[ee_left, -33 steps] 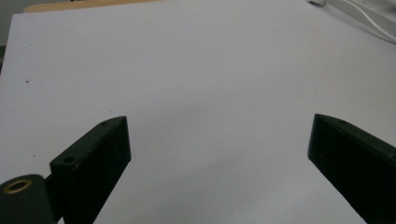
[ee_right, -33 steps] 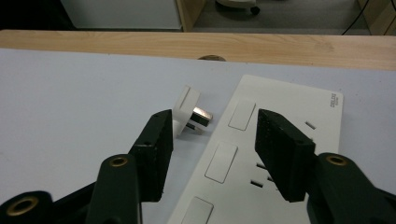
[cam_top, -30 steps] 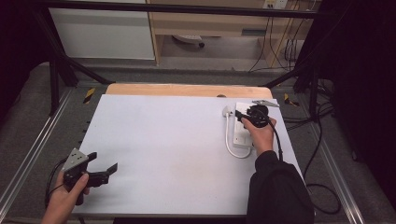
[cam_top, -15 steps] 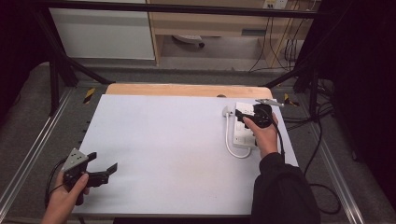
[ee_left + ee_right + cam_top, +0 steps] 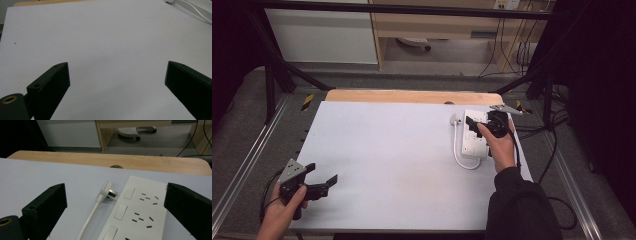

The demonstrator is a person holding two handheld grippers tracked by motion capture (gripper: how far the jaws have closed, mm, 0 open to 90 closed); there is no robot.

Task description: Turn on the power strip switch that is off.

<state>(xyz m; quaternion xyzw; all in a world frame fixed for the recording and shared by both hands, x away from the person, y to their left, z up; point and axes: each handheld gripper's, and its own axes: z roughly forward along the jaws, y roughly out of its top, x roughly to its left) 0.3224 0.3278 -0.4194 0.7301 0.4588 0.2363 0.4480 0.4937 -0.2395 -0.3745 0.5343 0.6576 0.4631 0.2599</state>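
Observation:
A white power strip (image 5: 474, 142) lies flat at the right side of the white table top (image 5: 392, 160). Its white cable (image 5: 457, 152) loops round to a plug (image 5: 455, 120) that rests on the table beside it. My right gripper (image 5: 473, 124) hovers over the strip's far end. Its jaws have just been opening and now stand open with nothing between them. In the right gripper view the plug (image 5: 108, 190) and the strip (image 5: 140, 212) lie below and ahead of the right gripper (image 5: 115, 187). My left gripper (image 5: 323, 172) is open at the table's near left corner, and in its own view the left gripper (image 5: 117, 65) has bare table under it.
A wooden strip (image 5: 412, 96) runs along the table's far edge. Metal rails (image 5: 247, 165) flank the table on both sides. Black cables (image 5: 557, 145) hang off to the right. A cabinet (image 5: 322, 35) and a shelf unit stand on the floor beyond.
My right gripper has risen slightly above the power strip and its jaws have spread wider. The plug and the strip lie where they were. The left gripper has stayed put.

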